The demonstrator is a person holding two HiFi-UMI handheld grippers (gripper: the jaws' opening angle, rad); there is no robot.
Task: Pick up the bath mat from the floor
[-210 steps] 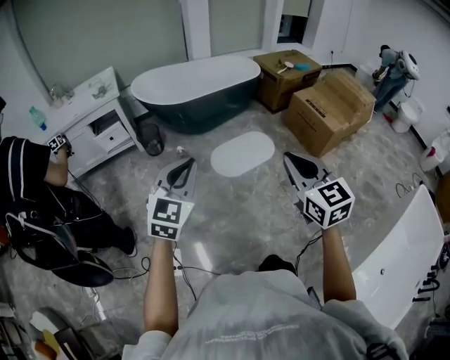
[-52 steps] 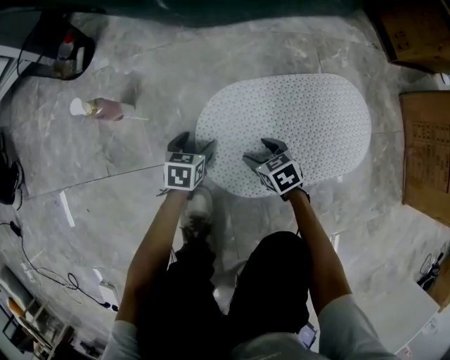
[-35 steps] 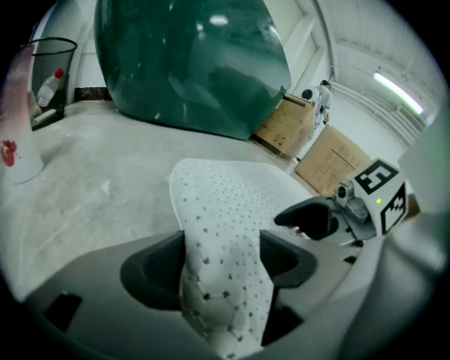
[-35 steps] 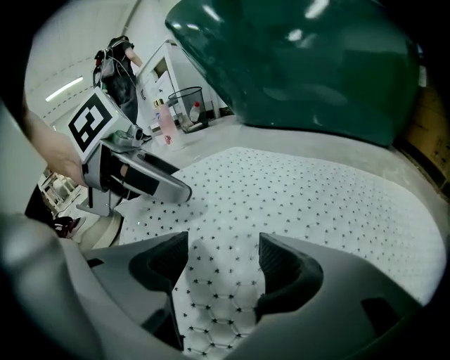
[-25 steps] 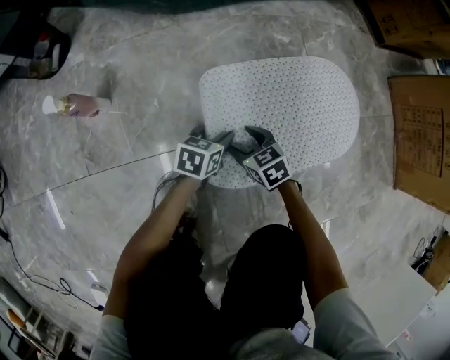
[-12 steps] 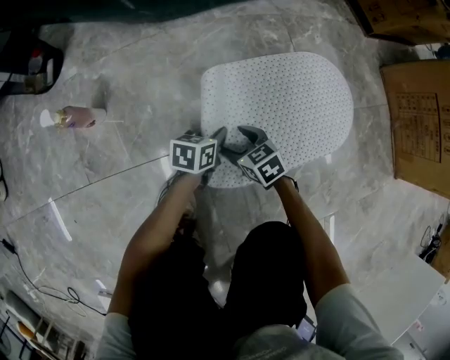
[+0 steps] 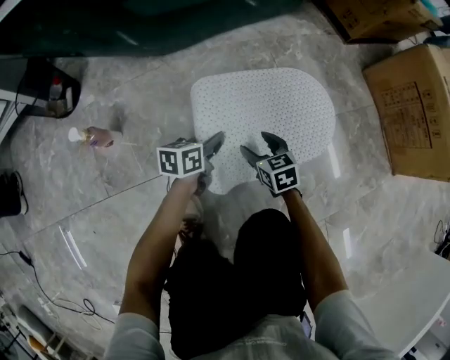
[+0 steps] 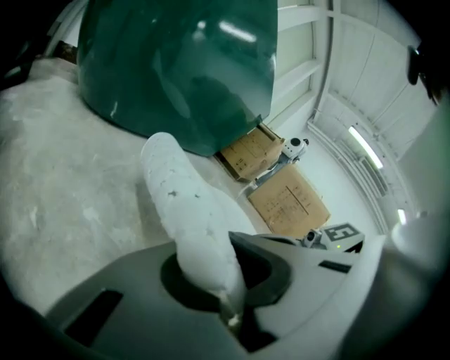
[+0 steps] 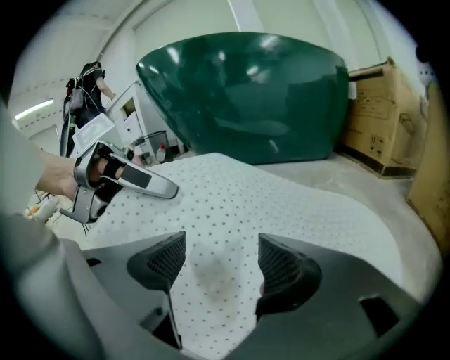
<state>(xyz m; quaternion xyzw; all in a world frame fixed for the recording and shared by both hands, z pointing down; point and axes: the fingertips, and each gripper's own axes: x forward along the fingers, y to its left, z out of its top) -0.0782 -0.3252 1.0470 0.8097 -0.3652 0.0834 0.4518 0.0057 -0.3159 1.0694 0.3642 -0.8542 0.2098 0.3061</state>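
One bath mat [image 7: 271, 105], one green tub [image 7: 155, 28], two cardboard boxes [image 7: 411, 105] [image 7: 362, 14] — two tongs: left tongs [image 7: 214, 143], right tongs [image 7: 256, 144].

Bath mat [image 7: 264, 112]: white, speckled all over with small dark dots, corners rounded. Far part lies flat on the grey marbled floor [image 7: 105, 211]. Near-left edge is raised into a fold, pinched between the closed left tongs [image 7: 214, 140].

my left gripper [image 7: 213, 144] pinches the near edge of the white dotted bath mat [image 7: 271, 105]; my right gripper [image 7: 257, 146] hangs spread over it, cardboard box [image 7: 411, 105] to the right
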